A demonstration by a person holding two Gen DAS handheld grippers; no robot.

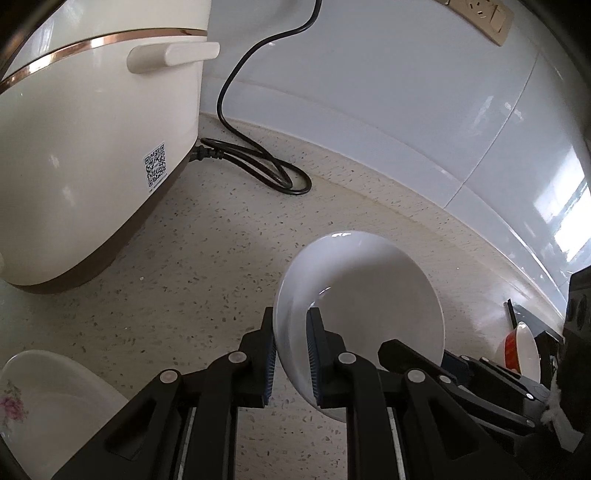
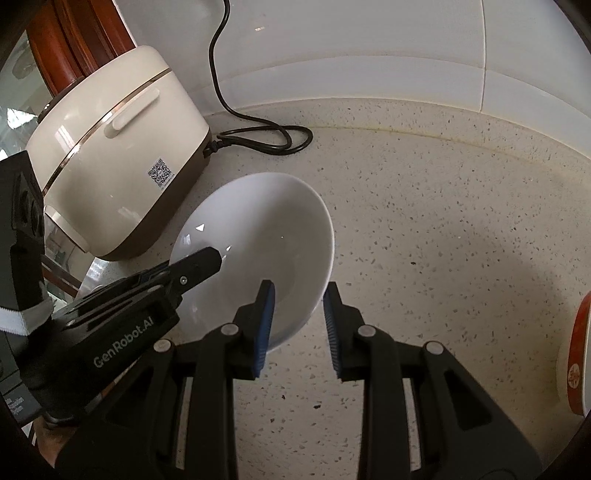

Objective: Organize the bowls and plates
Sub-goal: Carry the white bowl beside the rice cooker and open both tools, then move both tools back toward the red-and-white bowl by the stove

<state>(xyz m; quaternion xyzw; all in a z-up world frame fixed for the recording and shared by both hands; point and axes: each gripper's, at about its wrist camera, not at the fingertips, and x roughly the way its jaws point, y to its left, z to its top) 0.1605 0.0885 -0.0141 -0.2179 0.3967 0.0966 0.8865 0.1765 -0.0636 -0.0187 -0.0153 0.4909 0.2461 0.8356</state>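
Observation:
A plain white bowl (image 1: 365,295) is tilted and held above the speckled counter. My left gripper (image 1: 291,354) is shut on its rim, one finger inside and one outside. In the right wrist view the same bowl (image 2: 266,236) shows with the left gripper's finger (image 2: 199,264) on its left rim. My right gripper (image 2: 299,328) is open; its jaws straddle the bowl's near right rim, left pad inside, right pad outside and apart from the wall. A floral plate (image 1: 48,402) lies at bottom left. A red-and-white bowl (image 1: 521,350) sits at right, also seen in the right wrist view (image 2: 578,354).
A cream rice cooker (image 1: 92,147) stands on the counter at left, also in the right wrist view (image 2: 118,155). Its black cord (image 1: 258,162) loops on the counter by the white tiled wall. A wall socket (image 1: 484,14) is at top right.

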